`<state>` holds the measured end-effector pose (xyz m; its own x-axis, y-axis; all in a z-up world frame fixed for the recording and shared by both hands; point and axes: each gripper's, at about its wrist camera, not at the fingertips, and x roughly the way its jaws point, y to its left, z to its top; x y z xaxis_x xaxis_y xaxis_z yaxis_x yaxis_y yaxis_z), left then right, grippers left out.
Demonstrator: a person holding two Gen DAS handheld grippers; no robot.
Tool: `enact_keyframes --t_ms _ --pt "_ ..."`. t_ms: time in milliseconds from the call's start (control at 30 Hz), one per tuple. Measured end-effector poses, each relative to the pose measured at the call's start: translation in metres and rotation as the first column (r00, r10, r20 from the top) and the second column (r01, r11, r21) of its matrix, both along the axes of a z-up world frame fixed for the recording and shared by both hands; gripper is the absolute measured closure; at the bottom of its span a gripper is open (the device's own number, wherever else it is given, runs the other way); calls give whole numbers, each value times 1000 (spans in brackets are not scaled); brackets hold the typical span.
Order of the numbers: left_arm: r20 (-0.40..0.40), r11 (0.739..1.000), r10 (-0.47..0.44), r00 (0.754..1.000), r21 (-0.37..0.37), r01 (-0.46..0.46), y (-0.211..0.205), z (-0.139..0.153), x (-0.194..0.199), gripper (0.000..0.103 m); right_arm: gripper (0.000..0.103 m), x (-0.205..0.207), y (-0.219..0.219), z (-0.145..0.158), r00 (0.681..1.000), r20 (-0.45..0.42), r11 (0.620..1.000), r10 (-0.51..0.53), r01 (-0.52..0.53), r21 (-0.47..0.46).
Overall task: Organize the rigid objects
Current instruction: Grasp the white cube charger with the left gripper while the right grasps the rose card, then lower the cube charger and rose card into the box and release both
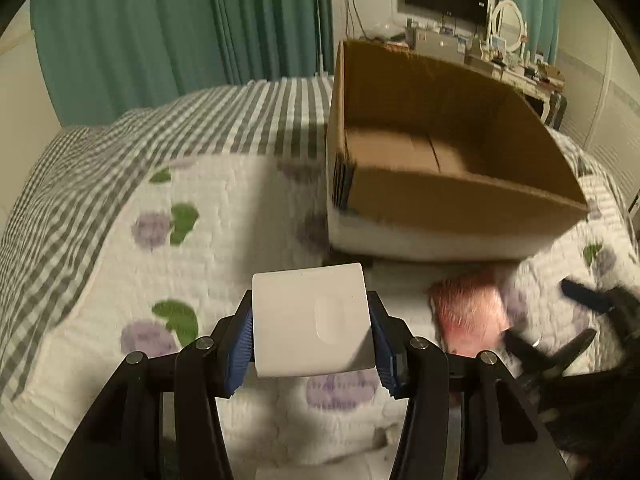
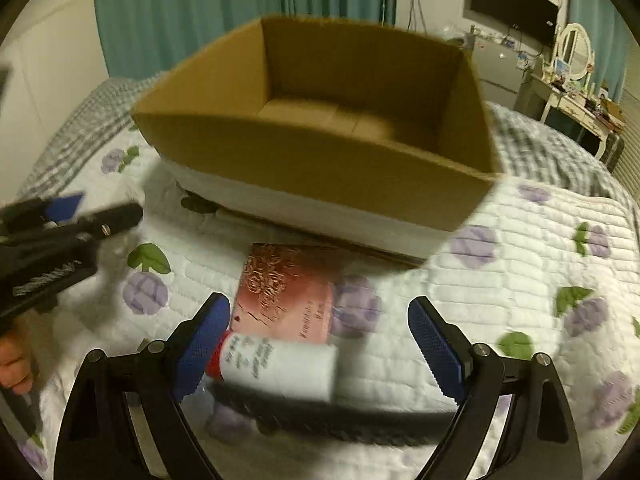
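The left gripper [image 1: 311, 334] is clamped on a plain white block [image 1: 312, 320], bottom center. The cardboard box [image 1: 452, 196] on the bed [image 1: 120, 264] looks empty. Only the right view shows the right gripper [image 2: 320, 344] wide open over a white tube [image 2: 280, 366] and pink box [image 2: 284, 296].
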<state>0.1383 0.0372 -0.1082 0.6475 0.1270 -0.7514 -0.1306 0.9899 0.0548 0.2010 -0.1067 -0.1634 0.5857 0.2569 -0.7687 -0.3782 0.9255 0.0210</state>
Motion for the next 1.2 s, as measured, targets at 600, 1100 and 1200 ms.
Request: enact_keyframes --t_ms 600,1100,1200 --pt "0 999 7 1000 -44 -7 9 -8 -4 51 34 26 52 -32 999 30 994 -17 20 -111" --pt "79 999 -9 997 -50 13 6 26 -31 51 34 -20 43 55 992 122 1000 12 -15 26" --pt "100 998 -34 994 -49 39 3 41 -32 51 34 -27 32 77 989 148 999 24 -30 43"
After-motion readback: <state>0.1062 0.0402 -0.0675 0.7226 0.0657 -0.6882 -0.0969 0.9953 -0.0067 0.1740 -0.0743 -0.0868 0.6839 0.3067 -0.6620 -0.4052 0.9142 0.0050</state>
